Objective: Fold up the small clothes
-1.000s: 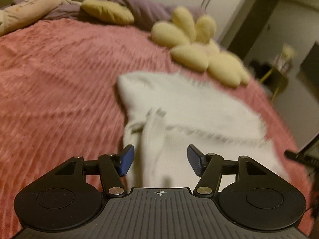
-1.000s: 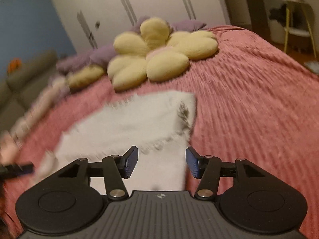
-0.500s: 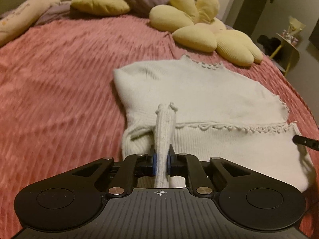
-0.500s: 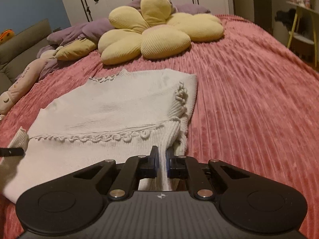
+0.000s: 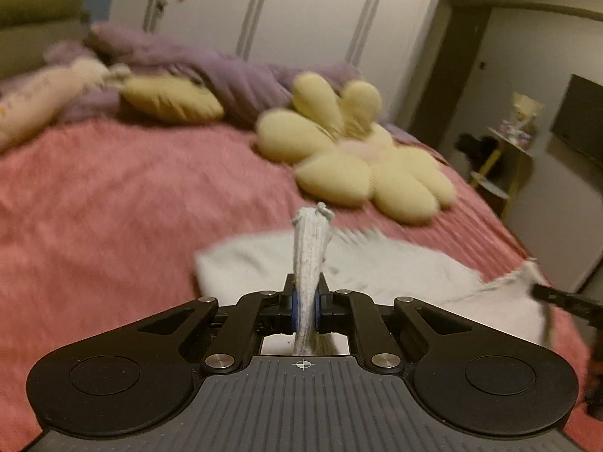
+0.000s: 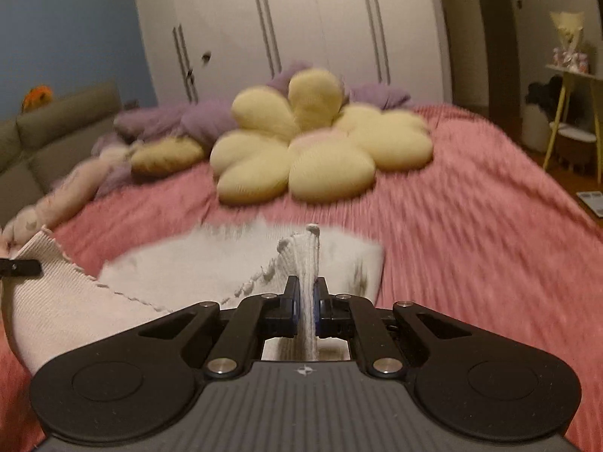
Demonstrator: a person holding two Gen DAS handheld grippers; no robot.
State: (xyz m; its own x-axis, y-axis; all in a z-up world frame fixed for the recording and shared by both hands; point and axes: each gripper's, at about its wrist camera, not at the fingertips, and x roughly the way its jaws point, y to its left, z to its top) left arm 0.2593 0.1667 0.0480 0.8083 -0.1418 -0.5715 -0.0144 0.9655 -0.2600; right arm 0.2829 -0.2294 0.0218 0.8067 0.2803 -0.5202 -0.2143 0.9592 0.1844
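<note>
A small white knit sweater (image 5: 395, 275) lies on the pink bedspread (image 5: 113, 196). My left gripper (image 5: 306, 301) is shut on its near left hem corner, and a pinch of knit stands up between the jaws. My right gripper (image 6: 306, 303) is shut on the near right hem corner of the sweater (image 6: 169, 271). Both corners are raised off the bed and the scalloped hem (image 6: 120, 292) hangs between them. The right gripper's tip shows at the right edge of the left wrist view (image 5: 561, 297).
A yellow flower-shaped cushion (image 6: 312, 150) lies just beyond the sweater. Purple bedding (image 5: 226, 75), a yellow pillow (image 5: 173, 100) and a long pink plush (image 5: 41, 101) lie at the head of the bed. White wardrobes stand behind; a yellow side table (image 6: 573, 113) stands right.
Both grippers closed on the sweater's near hem corners, then lifted them up off the bed; both views have tilted upward toward the wardrobes.
</note>
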